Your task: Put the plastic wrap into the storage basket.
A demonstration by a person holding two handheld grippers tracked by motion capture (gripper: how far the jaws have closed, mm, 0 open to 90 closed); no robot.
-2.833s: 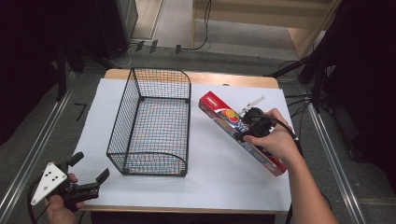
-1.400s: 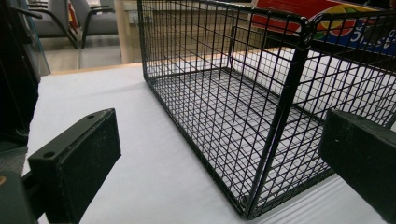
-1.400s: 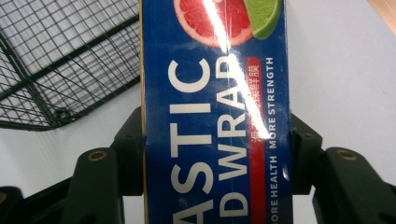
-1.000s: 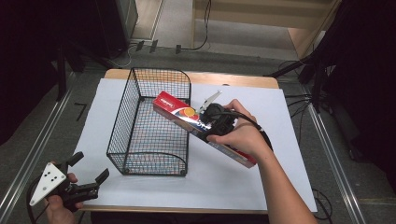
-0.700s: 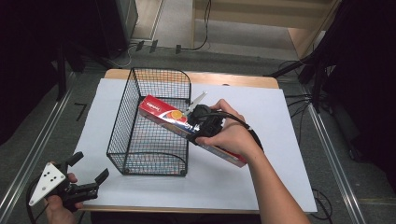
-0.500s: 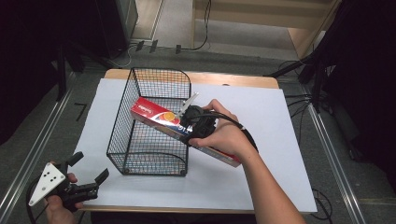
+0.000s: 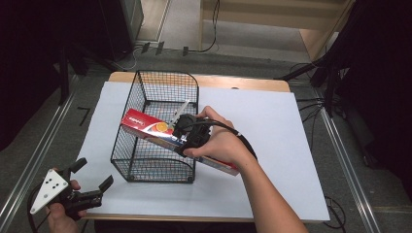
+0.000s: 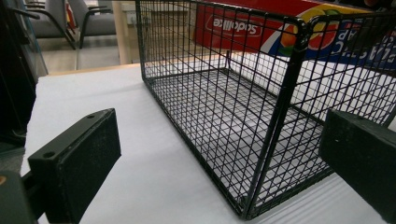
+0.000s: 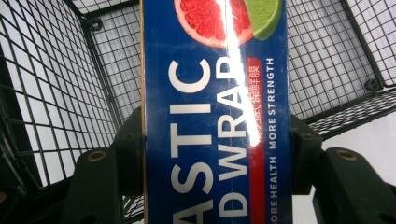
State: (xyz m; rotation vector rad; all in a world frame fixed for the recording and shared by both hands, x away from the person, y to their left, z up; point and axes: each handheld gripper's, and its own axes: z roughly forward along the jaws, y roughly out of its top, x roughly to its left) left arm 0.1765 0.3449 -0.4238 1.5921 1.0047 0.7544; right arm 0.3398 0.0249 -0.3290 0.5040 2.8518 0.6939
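A long red and blue plastic wrap box (image 7: 160,133) hangs slantwise over the black wire basket (image 7: 145,165), its left end above the basket's inside and its right end out past the right wall. My right gripper (image 7: 187,136) is shut on the box near its middle. In the right gripper view the box (image 9: 215,112) runs up between both pads (image 9: 133,154), with basket mesh (image 9: 56,93) beneath. At the front left corner of the table my left gripper (image 7: 90,174) is held open and holds nothing. In the left gripper view it looks at the basket's near corner (image 8: 275,140) and the box (image 8: 261,28).
The basket stands on a white sheet (image 7: 291,145) that covers a wooden table (image 7: 243,82). Metal rails (image 7: 29,165) run along the floor on both sides. Cables (image 7: 311,97) lie on the floor past the table's far right.
My right gripper has carried the box leftward, from beside the basket to over its right wall and inside. The left gripper has stayed put.
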